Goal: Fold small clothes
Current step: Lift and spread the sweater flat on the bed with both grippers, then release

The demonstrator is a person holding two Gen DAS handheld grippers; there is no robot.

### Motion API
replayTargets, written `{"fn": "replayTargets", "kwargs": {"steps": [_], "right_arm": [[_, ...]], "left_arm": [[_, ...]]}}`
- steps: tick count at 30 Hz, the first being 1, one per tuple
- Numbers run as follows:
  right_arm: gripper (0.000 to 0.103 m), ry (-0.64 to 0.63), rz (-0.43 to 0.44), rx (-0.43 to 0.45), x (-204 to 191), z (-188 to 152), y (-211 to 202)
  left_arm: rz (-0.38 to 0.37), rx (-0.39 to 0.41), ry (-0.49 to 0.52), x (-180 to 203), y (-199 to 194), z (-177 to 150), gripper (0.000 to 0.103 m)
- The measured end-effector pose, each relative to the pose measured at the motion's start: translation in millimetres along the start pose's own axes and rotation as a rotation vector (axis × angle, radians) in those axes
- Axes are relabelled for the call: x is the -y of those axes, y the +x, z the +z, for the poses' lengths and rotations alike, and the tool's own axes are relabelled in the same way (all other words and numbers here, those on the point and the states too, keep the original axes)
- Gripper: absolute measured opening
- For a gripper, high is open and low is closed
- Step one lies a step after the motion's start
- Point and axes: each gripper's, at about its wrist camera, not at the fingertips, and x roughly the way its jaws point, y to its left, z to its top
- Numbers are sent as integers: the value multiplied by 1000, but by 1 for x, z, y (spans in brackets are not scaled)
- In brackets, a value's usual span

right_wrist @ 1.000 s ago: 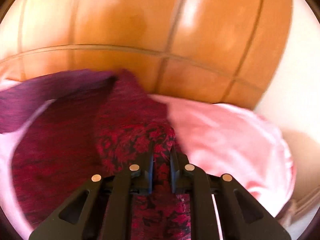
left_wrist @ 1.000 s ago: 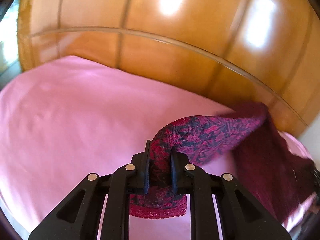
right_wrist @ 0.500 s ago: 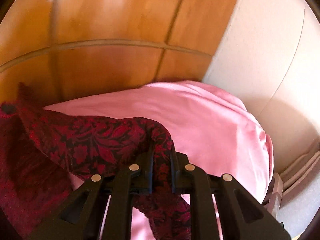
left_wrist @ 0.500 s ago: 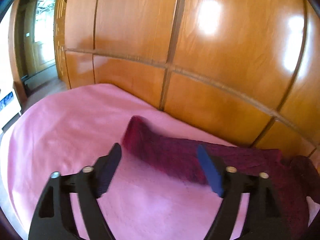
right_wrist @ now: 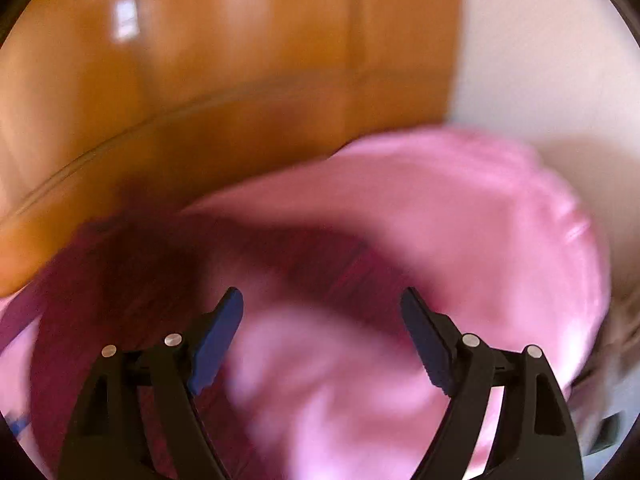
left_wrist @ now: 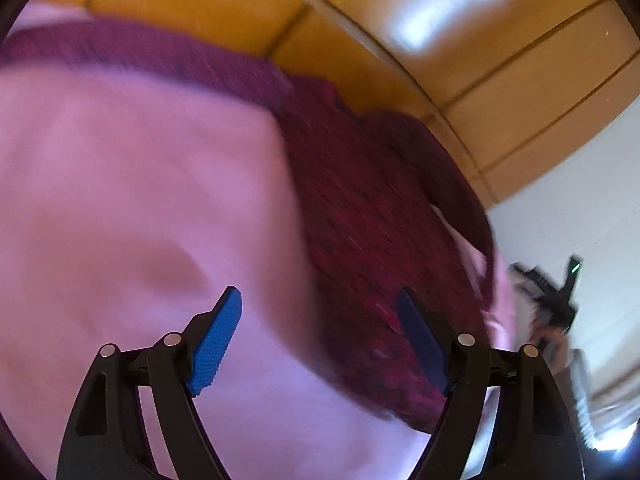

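A dark red patterned garment (left_wrist: pixel 372 216) lies on the pink bed sheet (left_wrist: pixel 132 184), stretching from the upper left to the lower right of the left wrist view. My left gripper (left_wrist: pixel 320 336) is open and empty above the sheet, its right finger over the garment's near edge. My right gripper (right_wrist: pixel 322 338) is open and empty above the sheet; the garment (right_wrist: pixel 120 280) lies blurred to its left and ahead. Both views are motion-blurred.
A glossy wooden headboard (left_wrist: pixel 360 20) runs behind the bed, also in the right wrist view (right_wrist: pixel 200 100). A white wall (right_wrist: pixel 540 60) stands to the right. The other gripper's black body (left_wrist: pixel 556 300) shows at the right edge of the left wrist view.
My right gripper has let go of the garment and opened. The left gripper opened earlier and has swung right over the garment. The garment now lies on the sheet.
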Motion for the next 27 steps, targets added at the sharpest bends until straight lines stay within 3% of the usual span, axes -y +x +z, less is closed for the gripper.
{"fn": "replayTargets", "kwargs": {"steps": [3, 5, 6, 7, 9, 13, 17, 19, 23, 27], "right_arm": [[77, -30, 127, -152, -11, -50, 5], [70, -47, 154, -237, -17, -77, 16], [51, -54, 148, -269, -19, -86, 21], [40, -54, 153, -290, -20, -89, 26], [19, -71, 171, -283, -25, -88, 24], [16, -151, 206, -191, -46, -66, -18], [16, -212, 334, -70, -69, -41, -74], [16, -278, 378, -39, -94, -49, -102], [15, -371, 422, -91, -103, -77, -116], [15, -395, 396, -237, -94, -144, -103]], "left_arm": [[-75, -36, -41, 5, 17, -6, 78], [-99, -59, -53, 14, 30, -13, 67], [-96, -77, -47, 17, 34, -13, 46], [-75, -91, -37, 19, 39, -12, 28], [-71, -82, -30, 26, 35, -12, 22], [-75, -18, 48, 53, -1, 5, 14], [-78, 66, 100, 73, -56, 31, 13], [-70, 84, 113, 73, -81, 35, 13], [-3, 47, 150, 70, -100, 7, 13], [72, -34, 101, 39, -101, -45, 12]]}}
